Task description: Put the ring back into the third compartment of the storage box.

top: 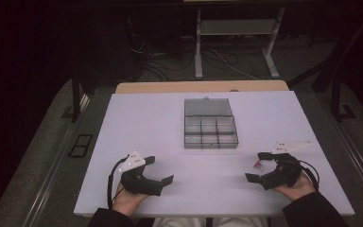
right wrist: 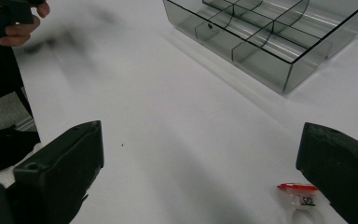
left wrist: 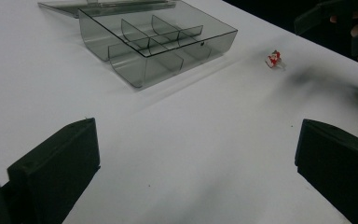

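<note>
Right hand-held gripper (right wrist: pixel 200 182): jaws wide apart, empty.
Left hand-held gripper (left wrist: pixel 196 172): wide apart, empty, idle on desk (top: pixel 137 118).
Red-and-clear piece (right wrist: pixel 299 196): flat on desk, just beside one right jaw, well apart from compartment box (top: pixel 210 130).
Risk: off-centre closing likely to flick piece away; thin profile, slip probable.

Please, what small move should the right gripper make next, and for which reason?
Probably the right gripper should shift slightly toward the small red and clear piece and lower over it. Its jaws stand wide open, and the piece lies on the white table close beside one jaw, not between them. The compartment box sits open farther ahead.
</note>
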Motion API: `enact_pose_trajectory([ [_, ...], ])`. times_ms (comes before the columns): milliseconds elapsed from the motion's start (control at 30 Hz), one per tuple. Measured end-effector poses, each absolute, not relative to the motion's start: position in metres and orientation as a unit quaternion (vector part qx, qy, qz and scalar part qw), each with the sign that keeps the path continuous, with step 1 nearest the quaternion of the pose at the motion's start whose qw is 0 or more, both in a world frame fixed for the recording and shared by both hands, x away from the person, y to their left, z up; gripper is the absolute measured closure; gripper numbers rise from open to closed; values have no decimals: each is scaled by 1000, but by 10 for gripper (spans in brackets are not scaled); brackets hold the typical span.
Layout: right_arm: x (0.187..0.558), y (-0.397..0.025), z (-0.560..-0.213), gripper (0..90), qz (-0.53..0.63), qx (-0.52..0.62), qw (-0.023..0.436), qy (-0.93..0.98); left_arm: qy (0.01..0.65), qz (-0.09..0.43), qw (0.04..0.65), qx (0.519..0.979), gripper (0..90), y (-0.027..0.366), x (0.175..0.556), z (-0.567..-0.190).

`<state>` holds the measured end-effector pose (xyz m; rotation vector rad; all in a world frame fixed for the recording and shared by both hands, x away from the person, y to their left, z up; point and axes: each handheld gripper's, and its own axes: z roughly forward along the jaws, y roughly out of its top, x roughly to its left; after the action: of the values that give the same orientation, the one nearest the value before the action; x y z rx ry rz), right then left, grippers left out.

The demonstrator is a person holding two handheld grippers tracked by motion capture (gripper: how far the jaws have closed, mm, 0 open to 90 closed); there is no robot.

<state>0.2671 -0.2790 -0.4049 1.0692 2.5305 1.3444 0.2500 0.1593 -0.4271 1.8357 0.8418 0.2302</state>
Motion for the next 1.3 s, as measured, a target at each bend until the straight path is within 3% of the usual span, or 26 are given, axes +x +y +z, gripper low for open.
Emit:
enact_pose_trajectory([
  [1300,301,-294,-411,6,344,363,9,866,351,95,524,770,0,159,249,-428],
])
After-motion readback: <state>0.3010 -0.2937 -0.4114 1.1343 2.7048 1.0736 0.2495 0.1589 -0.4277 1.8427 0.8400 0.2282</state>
